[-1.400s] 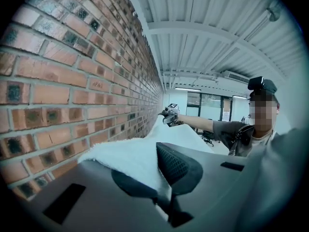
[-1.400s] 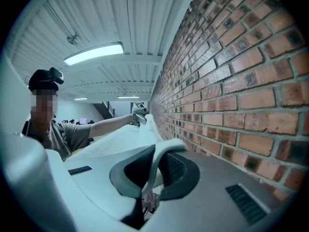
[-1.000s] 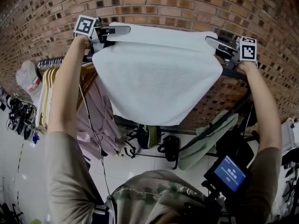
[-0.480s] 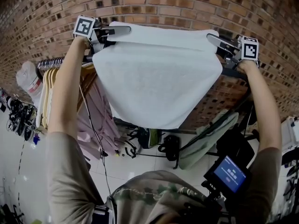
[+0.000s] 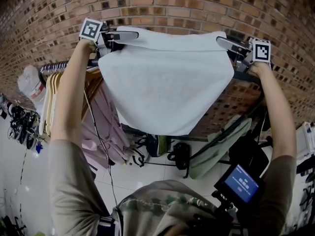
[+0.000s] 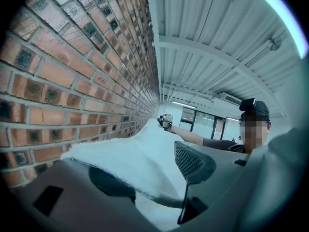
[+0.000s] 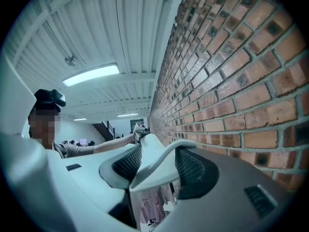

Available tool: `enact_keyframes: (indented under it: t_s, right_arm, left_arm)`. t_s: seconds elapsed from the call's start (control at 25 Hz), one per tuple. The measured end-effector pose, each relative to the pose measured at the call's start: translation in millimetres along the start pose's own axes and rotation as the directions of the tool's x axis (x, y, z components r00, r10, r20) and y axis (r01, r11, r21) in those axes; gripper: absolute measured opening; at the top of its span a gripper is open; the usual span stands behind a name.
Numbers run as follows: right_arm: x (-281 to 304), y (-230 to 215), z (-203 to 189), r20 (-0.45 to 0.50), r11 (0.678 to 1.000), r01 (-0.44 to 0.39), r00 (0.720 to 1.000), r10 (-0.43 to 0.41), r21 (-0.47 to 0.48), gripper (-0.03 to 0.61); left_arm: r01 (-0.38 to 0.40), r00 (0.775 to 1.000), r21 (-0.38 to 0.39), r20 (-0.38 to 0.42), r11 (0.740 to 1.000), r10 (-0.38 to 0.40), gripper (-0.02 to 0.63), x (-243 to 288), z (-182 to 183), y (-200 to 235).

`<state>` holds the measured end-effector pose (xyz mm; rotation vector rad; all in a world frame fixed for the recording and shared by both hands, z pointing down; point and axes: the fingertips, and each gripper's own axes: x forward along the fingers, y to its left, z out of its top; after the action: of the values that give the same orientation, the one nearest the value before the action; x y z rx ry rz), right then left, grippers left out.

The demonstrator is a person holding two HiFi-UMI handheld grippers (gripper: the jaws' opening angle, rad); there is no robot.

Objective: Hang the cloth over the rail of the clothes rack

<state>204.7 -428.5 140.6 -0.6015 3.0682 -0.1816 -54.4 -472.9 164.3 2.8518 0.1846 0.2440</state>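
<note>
The white cloth [image 5: 167, 77] is stretched wide in front of the brick wall [image 5: 172, 4], its top edge above the clothes rack's rail [image 5: 54, 65] and the rest drooping down to a point. The left gripper [image 5: 120, 35] has one corner, the right gripper [image 5: 229, 44] the other. Both sets of jaws are opening, pads parted, with the cloth's edge lying loose between them. Pale garments [image 5: 98, 122] hang from the rail at the left.
</note>
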Motion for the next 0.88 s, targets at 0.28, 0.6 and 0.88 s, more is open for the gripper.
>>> enact_keyframes:
  t_s: [0.28,0.6,0.88]
  right_arm:
    - [-6,-8,3,0.02,0.999,0.052,0.998,-0.052,0.002,0.229]
    - [-15,-4,17,0.05,0.994,0.076,0.996,-0.072,-0.084,0.229]
    - [-35,-2,51,0.113,0.973,0.144,0.986,-0.125,-0.181,0.227]
  left_arm:
    - [-0.041,0.994,-0.02,-0.099,0.999,0.039,0.264,1,-12,7]
    - [-0.082,0.98,0.001,-0.182,0.997,0.08,0.264,0,-24,11]
    - [-0.137,0.96,0.014,-0.245,0.99,0.137,0.262,-5,-36,22]
